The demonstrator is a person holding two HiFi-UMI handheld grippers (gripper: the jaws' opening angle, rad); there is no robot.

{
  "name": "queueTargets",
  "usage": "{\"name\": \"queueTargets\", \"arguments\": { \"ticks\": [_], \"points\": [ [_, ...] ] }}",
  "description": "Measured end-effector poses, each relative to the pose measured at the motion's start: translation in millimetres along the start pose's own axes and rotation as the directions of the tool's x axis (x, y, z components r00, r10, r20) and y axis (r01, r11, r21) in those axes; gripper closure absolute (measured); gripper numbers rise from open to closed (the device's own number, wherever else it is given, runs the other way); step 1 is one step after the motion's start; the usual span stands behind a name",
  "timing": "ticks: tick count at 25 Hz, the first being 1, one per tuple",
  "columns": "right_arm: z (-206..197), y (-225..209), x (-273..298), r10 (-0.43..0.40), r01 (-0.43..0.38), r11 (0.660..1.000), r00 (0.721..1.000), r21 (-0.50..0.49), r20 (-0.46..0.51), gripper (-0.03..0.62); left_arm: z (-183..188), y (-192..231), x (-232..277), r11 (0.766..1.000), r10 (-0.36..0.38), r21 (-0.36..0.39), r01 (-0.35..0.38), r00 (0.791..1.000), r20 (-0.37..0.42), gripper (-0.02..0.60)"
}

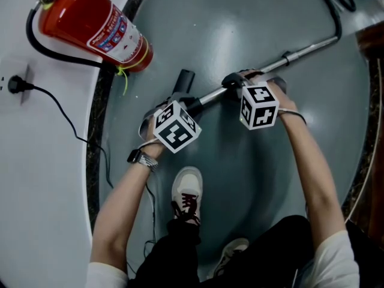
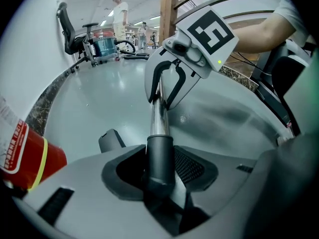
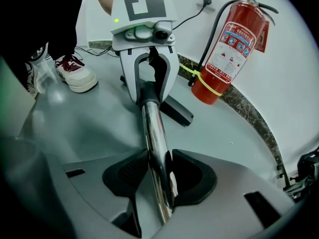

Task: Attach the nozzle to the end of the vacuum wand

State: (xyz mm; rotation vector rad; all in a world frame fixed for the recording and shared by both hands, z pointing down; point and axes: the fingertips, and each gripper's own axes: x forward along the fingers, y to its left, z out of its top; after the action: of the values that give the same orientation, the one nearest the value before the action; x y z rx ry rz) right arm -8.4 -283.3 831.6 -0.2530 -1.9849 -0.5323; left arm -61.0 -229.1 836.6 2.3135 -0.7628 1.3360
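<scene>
Left gripper clamped on dark nozzle neck, butted against vacuum wand end. Right gripper clamped on wand's chrome tube, further up wand. Fire extinguisher stands near wand's nozzle end.

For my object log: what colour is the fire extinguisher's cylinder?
Red. The fire extinguisher shows best in the right gripper view.

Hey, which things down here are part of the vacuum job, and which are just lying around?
Job: nozzle, in the left gripper; vacuum wand, in the right gripper.
Lying about: fire extinguisher; wall plug; office chair.
</scene>
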Motion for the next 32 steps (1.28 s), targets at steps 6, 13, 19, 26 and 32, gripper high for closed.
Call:
{"name": "queueTargets", "arguments": {
  "ticks": [6, 13, 19, 26, 32],
  "points": [
    [0, 2, 4, 0.010, -0.010, 1.000, 1.000, -0.014, -0.018, 0.431, 0, -2, 0, 0.993, 0.036, 0.116, -0.031, 0.999, -0.041, 0.407],
    [-1, 3, 8, 0.019, -0.020, 1.000, 0.999, -0.019, -0.027, 0.434, 0, -1, 3, 0.977, 0.083, 0.202, -0.075, 0.996, -0.029, 0.410],
    [1, -6, 6, -0.002, 0.002, 1.000, 1.000, -0.011, -0.018, 0.434, 2, 7, 0, 0.956, 0.154, 0.252, -0.149, 0.988, -0.001, 0.410],
    [2, -7, 7, -0.007, 0.007, 1.000, 1.000, -0.009, -0.016, 0.434, 2, 8, 0, 0.961, 0.150, 0.236, -0.147, 0.989, 0.004, 0.411],
    [3, -5, 9, -0.006, 0.005, 1.000, 1.000, -0.018, -0.023, 0.434, 4, 8, 1, 0.970, 0.116, 0.216, -0.112, 0.993, -0.007, 0.416]
  ]
}}
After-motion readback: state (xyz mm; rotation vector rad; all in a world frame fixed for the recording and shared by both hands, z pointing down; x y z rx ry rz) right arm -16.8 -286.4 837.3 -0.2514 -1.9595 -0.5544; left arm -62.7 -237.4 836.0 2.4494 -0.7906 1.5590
